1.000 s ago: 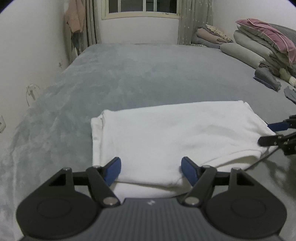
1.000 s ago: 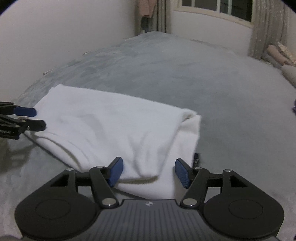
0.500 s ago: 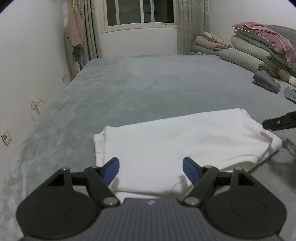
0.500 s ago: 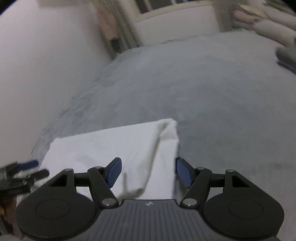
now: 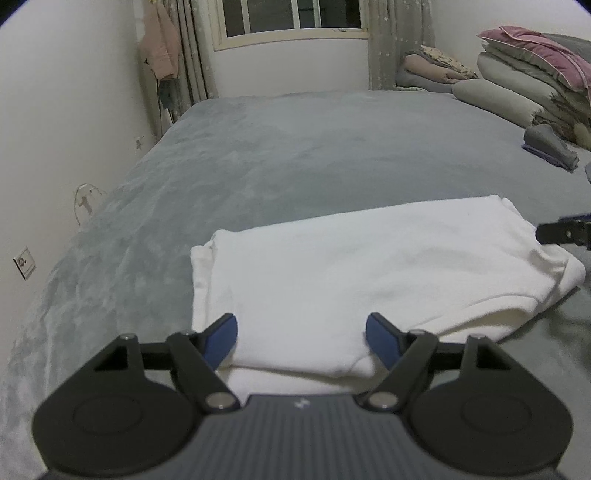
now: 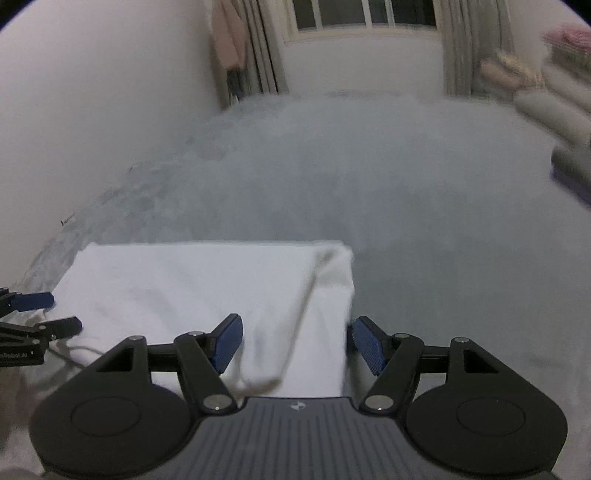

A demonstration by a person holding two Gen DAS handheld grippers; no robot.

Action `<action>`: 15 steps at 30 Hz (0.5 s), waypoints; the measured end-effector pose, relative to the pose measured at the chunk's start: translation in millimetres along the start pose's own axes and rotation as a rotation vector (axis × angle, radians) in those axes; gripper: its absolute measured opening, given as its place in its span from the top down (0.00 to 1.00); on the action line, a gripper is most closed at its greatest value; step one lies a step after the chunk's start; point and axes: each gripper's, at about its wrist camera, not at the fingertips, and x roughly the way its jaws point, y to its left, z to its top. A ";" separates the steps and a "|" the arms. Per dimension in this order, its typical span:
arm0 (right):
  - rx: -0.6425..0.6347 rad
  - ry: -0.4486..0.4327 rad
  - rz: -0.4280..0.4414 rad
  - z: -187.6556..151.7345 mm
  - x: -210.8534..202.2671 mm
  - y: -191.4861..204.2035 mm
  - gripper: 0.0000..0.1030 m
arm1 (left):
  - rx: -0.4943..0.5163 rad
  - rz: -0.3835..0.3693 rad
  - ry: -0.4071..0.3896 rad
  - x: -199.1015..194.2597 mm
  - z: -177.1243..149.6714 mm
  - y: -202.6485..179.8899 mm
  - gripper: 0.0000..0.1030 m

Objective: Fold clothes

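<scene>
A folded white garment [image 5: 369,273] lies flat on the grey bed cover [image 5: 314,147]; it also shows in the right wrist view [image 6: 207,288]. My left gripper [image 5: 301,338] is open and empty, its fingers straddling the garment's near left edge. My right gripper [image 6: 295,341] is open and empty over the garment's near right end. A fingertip of the right gripper [image 5: 561,230] shows at the right edge of the left wrist view. The left gripper's fingers [image 6: 33,314] show at the left edge of the right wrist view.
A white wall [image 5: 55,147] runs along the bed's left side, with a socket [image 5: 25,262]. A window [image 5: 291,18] and curtains are at the far end. Stacked pillows and quilts [image 5: 524,85] and a small grey garment [image 5: 550,147] lie at the far right.
Both grippers have drawn back and lifted a little from the garment, staying open. The right wrist view has swung from pointing left to looking straight up the bed. The garment lies still.
</scene>
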 end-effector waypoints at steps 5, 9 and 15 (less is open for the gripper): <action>-0.122 0.034 0.057 -3.4 11.6 29.6 0.36 | -0.009 -0.015 0.011 2.1 -0.7 3.8 0.25; -0.150 0.056 0.028 -5.6 16.9 32.3 0.31 | -0.042 -0.046 0.026 5.3 0.1 15.3 0.23; -0.143 -0.099 0.020 4.4 -0.7 31.7 0.33 | -0.120 -0.037 -0.062 -6.3 8.8 36.4 0.23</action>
